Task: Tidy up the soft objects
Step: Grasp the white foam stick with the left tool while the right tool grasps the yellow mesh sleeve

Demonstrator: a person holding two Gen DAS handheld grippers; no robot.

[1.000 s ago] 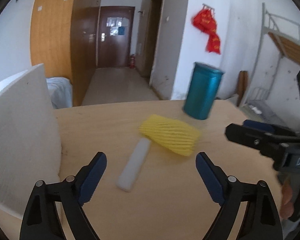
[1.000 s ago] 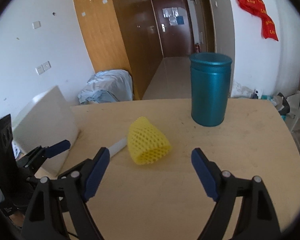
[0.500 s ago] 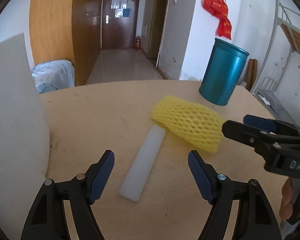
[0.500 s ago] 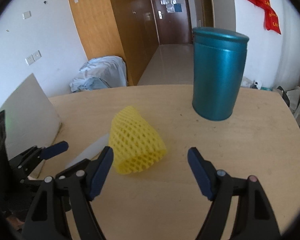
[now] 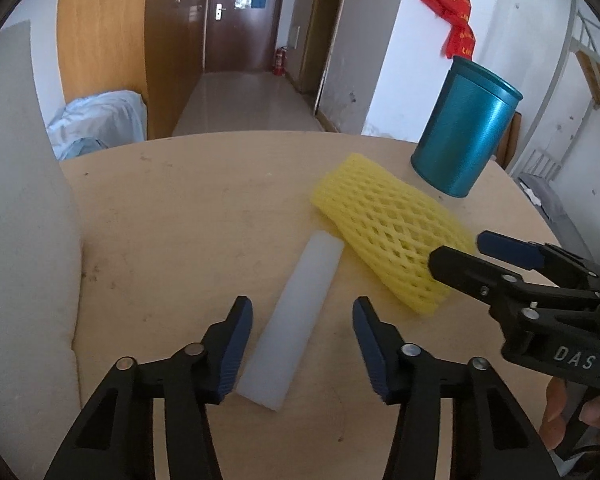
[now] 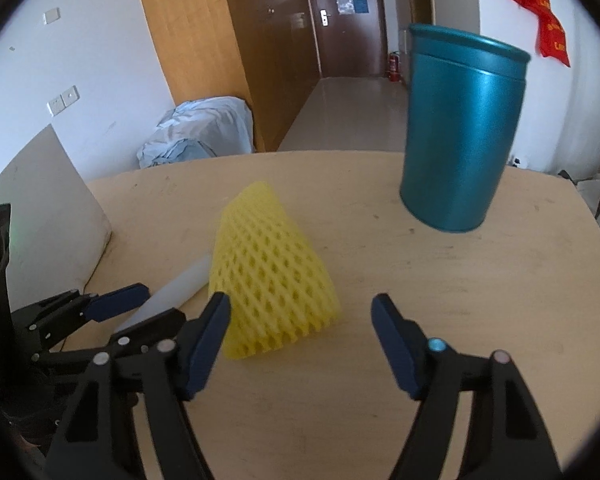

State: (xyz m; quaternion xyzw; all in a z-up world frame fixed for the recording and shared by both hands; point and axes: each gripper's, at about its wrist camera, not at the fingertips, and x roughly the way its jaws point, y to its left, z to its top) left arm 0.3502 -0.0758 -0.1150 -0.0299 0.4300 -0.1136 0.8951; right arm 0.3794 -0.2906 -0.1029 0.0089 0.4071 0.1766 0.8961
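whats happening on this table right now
A person holds a gripper in each hand over a wooden table. The left gripper straddles a white foam strip, its jaws just closing but not yet touching it. The right gripper reaches for the yellow foam net sleeve, also narrowing, nothing gripped. A teal canister stands behind.

The yellow foam net sleeve (image 5: pixel 388 232) looks soft, matt, open-meshed. At its 8 o'clock, the white foam strip (image 5: pixel 296 320) is smooth and matt. The teal canister (image 6: pixel 460 136) shines like brushed metal. The wooden tabletop (image 5: pixel 196 208) is pale, matt, lightly scuffed.
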